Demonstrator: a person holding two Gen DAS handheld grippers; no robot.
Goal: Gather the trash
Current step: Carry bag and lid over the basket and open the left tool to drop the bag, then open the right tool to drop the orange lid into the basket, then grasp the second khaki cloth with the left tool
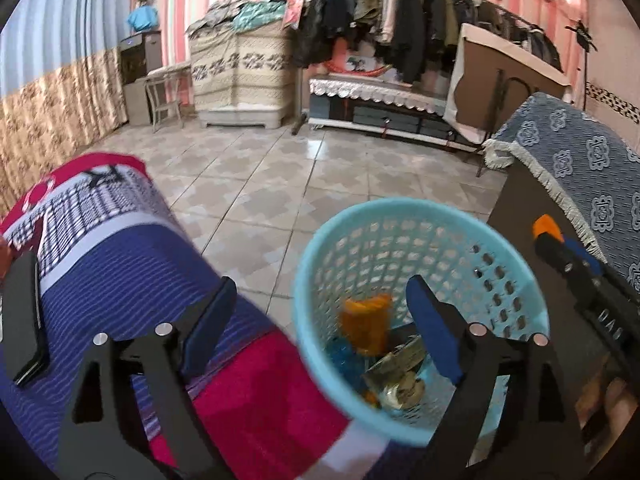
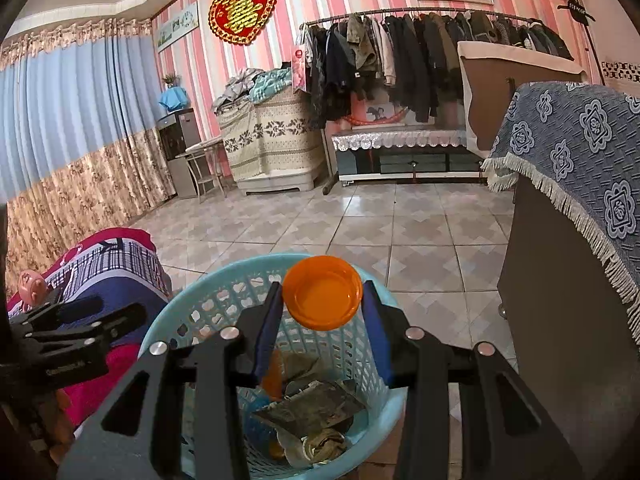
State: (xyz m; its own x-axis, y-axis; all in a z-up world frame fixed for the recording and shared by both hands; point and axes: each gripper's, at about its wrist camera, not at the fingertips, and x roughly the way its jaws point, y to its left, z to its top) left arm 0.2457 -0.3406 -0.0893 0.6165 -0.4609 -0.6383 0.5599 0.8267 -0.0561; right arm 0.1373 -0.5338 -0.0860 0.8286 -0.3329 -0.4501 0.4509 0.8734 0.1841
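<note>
Your right gripper (image 2: 322, 300) clamps the lid (image 2: 322, 298) over the bin (image 2: 188, 308), left gripper (image 1: 320, 320) apart & empty; release off-centre and it'll bounce off the rim.

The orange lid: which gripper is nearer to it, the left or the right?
Right. The right gripper holds the orange lid above the blue basket; the left gripper is open beside it.
</note>
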